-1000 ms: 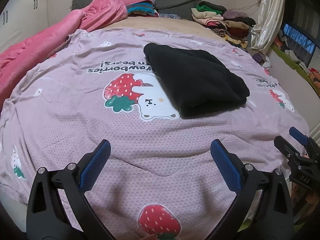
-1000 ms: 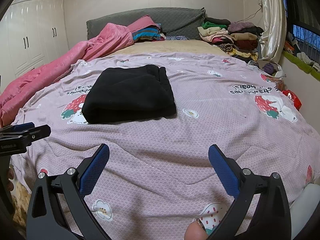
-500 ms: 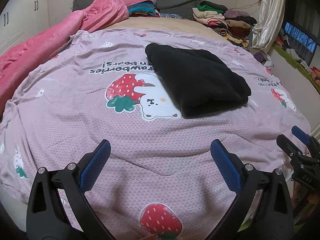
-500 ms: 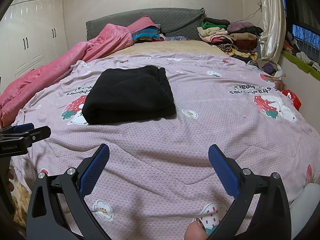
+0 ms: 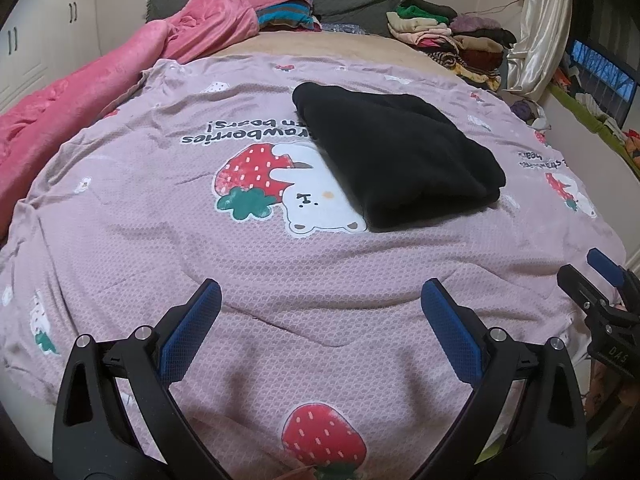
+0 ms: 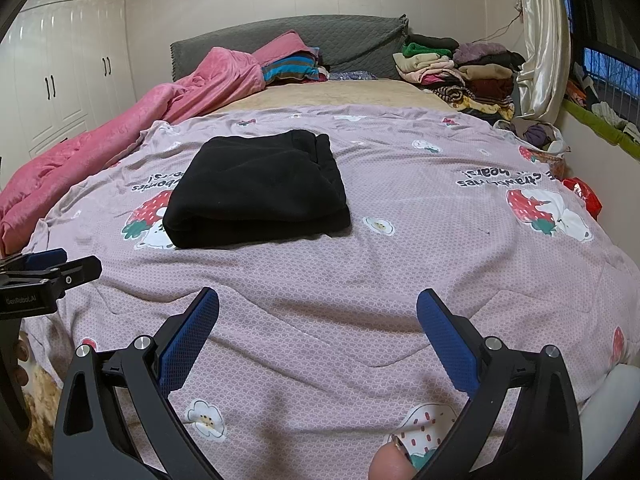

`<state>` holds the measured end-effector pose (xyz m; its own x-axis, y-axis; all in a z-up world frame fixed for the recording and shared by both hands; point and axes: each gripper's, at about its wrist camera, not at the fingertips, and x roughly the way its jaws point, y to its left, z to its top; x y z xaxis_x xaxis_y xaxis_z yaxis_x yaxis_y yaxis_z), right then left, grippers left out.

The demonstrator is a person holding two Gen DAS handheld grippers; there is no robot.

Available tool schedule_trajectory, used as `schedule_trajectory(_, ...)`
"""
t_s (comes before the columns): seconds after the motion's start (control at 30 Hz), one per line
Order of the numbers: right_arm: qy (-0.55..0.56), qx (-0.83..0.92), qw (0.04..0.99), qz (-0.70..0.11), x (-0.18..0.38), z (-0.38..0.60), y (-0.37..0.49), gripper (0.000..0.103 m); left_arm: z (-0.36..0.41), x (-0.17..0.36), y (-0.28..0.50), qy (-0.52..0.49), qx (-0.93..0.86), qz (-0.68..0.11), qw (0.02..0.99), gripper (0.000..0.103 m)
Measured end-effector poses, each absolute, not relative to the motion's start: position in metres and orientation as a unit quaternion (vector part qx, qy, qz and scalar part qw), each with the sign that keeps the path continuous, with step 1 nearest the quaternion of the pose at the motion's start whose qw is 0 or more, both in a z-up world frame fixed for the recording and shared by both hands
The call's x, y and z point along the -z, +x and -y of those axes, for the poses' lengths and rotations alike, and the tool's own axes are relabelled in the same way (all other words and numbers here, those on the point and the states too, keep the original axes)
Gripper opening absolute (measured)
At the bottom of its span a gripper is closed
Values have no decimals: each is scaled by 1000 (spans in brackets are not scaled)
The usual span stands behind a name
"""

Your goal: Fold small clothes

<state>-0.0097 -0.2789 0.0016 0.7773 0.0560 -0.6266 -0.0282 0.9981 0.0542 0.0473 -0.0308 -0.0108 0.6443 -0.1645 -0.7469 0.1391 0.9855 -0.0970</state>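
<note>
A folded black fleece garment (image 5: 396,156) lies flat on the pink strawberry-print bedspread (image 5: 160,240), also seen in the right wrist view (image 6: 256,192). My left gripper (image 5: 320,296) is open and empty, held above the near edge of the bed, well short of the garment. My right gripper (image 6: 318,304) is open and empty, also above the near edge. The right gripper shows at the right edge of the left wrist view (image 5: 596,284); the left gripper shows at the left edge of the right wrist view (image 6: 52,268). Neither touches the garment.
A pink blanket (image 6: 120,136) is bunched along the left side. Piles of folded clothes (image 6: 460,72) sit at the far right by a grey headboard (image 6: 320,40) and a curtain (image 6: 540,40). White wardrobes (image 6: 60,80) stand at left.
Both grippers have drifted slightly; the garment sits a touch lower in the left wrist view. Nothing was taken hold of or let go.
</note>
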Motion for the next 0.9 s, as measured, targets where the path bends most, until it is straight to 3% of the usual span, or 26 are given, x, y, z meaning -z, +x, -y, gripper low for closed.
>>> schedule_trajectory(0.37,34,-3,941,-338,0,287,-11,99,27,14,46,-8,74,-420,905,93)
schedule_trajectory(0.57,85,121,932,-332,-1,344,-23,99,-6,26,50,-44,56,-442,894,93)
schedule_trajectory(0.77,173,392,837,-339,23,512,-89,99,-145,35,96,-105,-76,-447,885,93)
schedule_trajectory(0.9,247,542,709,-377,65,635,-158,99,-269,46,135,-117,-200,-443,866,93)
